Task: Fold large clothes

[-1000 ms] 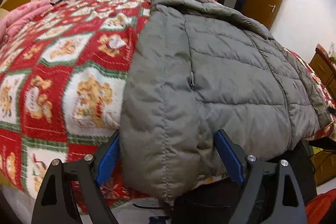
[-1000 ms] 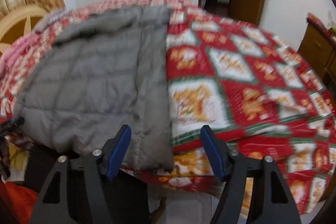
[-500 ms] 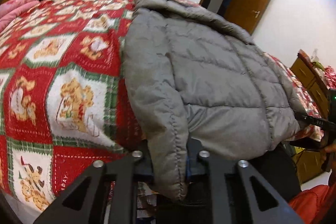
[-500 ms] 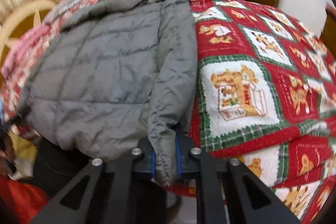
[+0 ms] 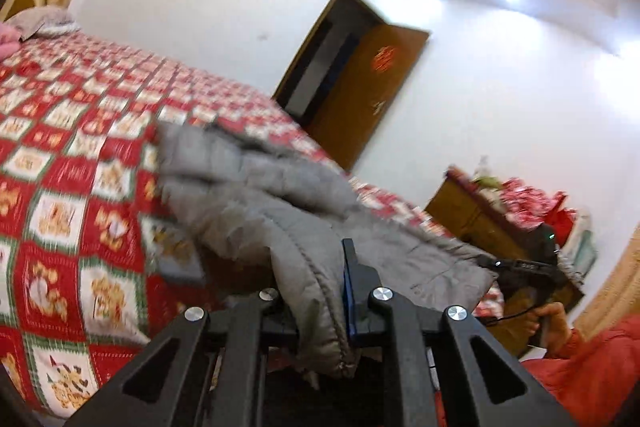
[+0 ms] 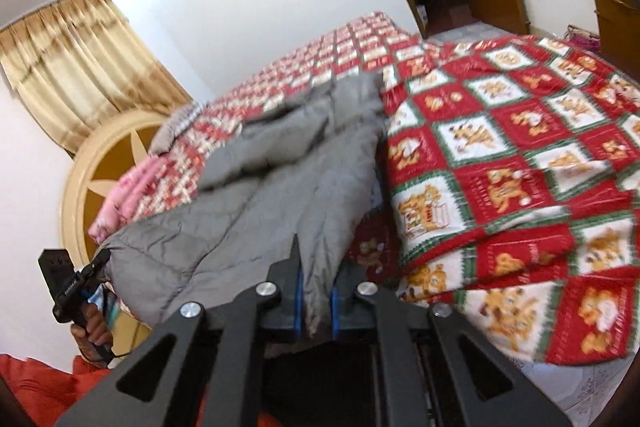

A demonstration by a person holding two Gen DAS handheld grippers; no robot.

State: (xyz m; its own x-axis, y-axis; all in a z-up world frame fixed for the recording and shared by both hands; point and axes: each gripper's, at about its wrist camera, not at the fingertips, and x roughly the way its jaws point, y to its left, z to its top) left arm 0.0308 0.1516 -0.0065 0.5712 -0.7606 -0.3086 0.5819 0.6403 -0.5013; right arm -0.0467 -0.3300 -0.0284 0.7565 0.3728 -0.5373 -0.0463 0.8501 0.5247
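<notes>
Both claws, open around the jacket's hem corners a second ago, now grip them and have lifted the hem off the bed.

Left claw [image 5: 316,291] is clamped on the near-left corner of the grey puffer jacket [image 5: 256,195], fabric bunched between its blue pads; right claw [image 6: 316,291] pinches the opposite hem corner in the same way, its jaws nearly closed on the quilted edge. The jacket's collar end rests further up the red patterned quilt [image 5: 64,155], while the lower half hangs raised between the two claws. Risk, as I judge it: slick padded fabric could slide out of a shallow pinch, or uneven lifting could drag the collar and skew the fold.
</notes>
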